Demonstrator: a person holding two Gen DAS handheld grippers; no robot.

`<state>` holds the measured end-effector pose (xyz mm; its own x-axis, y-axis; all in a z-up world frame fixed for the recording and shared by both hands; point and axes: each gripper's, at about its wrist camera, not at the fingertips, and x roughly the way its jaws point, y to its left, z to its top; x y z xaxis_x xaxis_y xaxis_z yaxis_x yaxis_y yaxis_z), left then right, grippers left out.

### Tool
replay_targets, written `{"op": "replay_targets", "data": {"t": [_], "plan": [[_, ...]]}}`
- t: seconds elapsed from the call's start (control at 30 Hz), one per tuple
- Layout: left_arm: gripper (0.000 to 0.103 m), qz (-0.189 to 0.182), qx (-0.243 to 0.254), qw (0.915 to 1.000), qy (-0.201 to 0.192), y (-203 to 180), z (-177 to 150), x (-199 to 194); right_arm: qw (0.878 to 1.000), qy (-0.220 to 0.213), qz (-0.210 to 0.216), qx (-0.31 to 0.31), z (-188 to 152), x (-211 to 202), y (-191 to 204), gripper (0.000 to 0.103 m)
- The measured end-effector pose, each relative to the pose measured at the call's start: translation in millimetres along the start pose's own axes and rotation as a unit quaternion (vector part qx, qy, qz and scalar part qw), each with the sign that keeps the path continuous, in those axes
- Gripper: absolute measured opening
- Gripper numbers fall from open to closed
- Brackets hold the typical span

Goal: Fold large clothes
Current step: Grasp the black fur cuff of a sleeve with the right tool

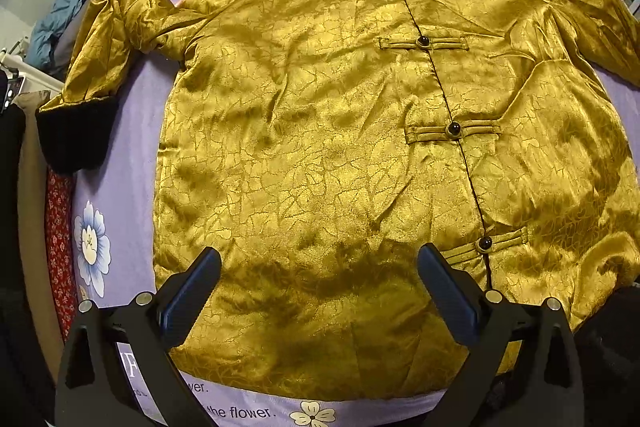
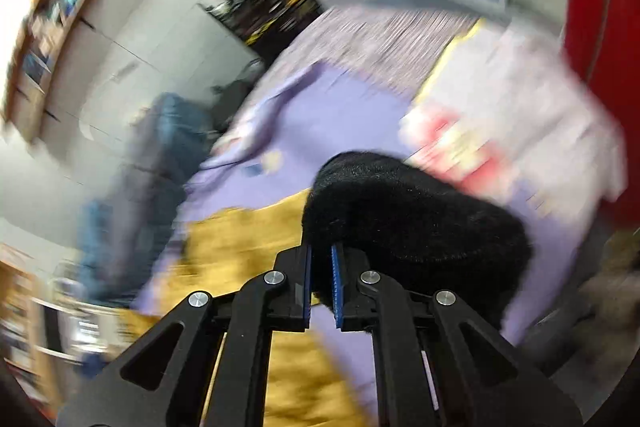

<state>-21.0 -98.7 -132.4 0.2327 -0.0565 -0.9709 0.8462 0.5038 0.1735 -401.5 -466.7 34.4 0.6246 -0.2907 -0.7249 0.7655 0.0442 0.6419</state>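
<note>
A gold brocade jacket [image 1: 320, 131] lies face up on the lilac bed sheet [image 1: 124, 147], buttoned down the front, collar at the far end. Its left sleeve ends in a black fuzzy cuff [image 1: 74, 133] at the bed's left edge. My left gripper [image 1: 319, 263] hovers open above the jacket's hem, nothing between its fingers. In the blurred right wrist view, my right gripper [image 2: 320, 267] is shut on the other black fuzzy cuff [image 2: 416, 211], lifted above the sheet [image 2: 344, 107], with gold sleeve fabric [image 2: 244, 239] trailing below.
Blue and grey garments [image 1: 68, 15] are piled beyond the bed's left corner. A red floral cloth [image 1: 58, 239] hangs at the bed's left side. A pink and white quilt [image 2: 520, 115] lies on the bed past the cuff, with shelves and a cabinet behind.
</note>
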Motion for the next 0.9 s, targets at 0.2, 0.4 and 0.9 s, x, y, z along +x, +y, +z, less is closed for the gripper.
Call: {"op": "replay_targets", "data": {"t": [0.2, 0.4, 0.9], "plan": [[0.096, -0.010, -0.010, 0.9999, -0.005, 3.5, 3.4, -2.6, 0.983, 0.107, 0.118, -0.089, -55.4, 47.5, 125.8, 0.003], [0.096, -0.005, -0.008, 0.9996, -0.028, 6.9, 8.5, -13.6, 0.952, 0.189, 0.157, -0.183, -122.6, 124.8, 224.7, 0.003], [0.096, -0.012, -0.060, 0.9980, 0.013, 38.8, -14.8, 6.8, 0.892, 0.080, -0.305, -0.323, -140.9, 166.2, 70.3, 0.078]]}}
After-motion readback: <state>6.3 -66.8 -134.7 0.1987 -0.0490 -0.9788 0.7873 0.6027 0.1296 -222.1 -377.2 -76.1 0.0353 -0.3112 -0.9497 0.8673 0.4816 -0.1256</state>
